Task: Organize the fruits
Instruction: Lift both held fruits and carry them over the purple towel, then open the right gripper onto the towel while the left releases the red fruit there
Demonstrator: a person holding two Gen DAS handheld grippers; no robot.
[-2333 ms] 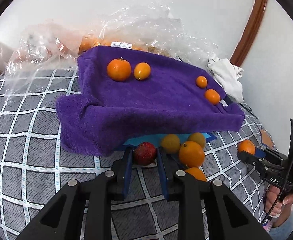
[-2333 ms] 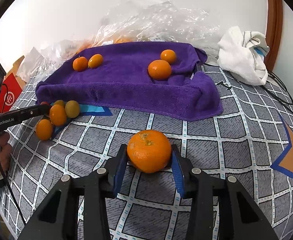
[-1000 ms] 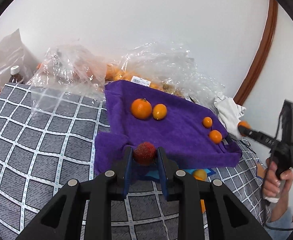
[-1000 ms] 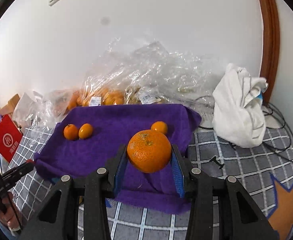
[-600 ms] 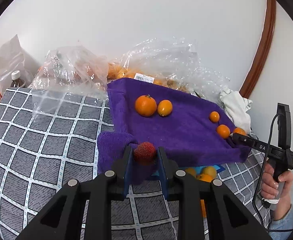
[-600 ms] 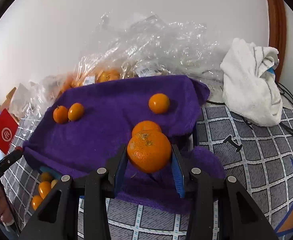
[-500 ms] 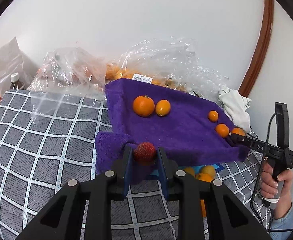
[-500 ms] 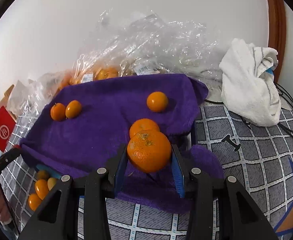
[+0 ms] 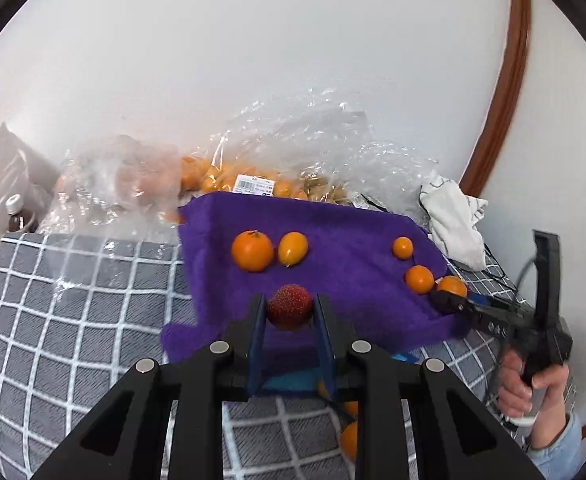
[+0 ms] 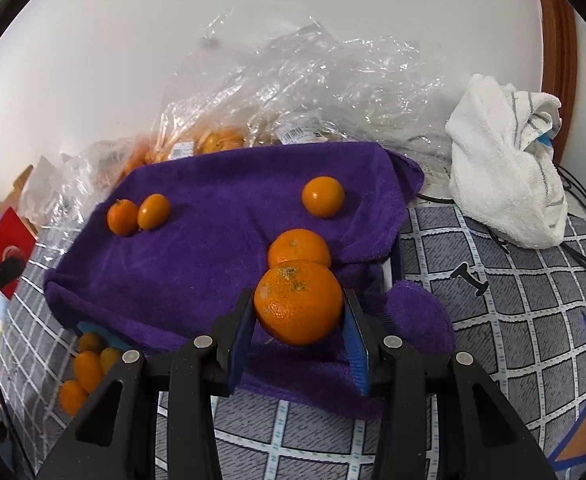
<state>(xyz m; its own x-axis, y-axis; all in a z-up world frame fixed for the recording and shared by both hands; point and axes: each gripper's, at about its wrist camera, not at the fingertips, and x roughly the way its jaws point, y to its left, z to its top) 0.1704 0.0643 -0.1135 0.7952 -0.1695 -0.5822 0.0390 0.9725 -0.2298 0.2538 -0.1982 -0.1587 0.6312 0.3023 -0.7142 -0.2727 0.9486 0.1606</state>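
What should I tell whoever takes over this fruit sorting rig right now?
Left tongs: shut on a red bayberry, held above the purple towel's near edge.
Right tongs: shut on a mandarin, above the towel beside another mandarin.
Done: four orange fruits lie on the towel, two per side.
Left: set down both held fruits, then fetch the small orange fruits still on the checked cloth below the towel's front edge.

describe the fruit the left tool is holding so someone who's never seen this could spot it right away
Find the purple towel spread over the checked cloth. At its near edge the left tool pinches a small bumpy red berry. It is the only red, rough fruit; all the others around it are smooth and orange.
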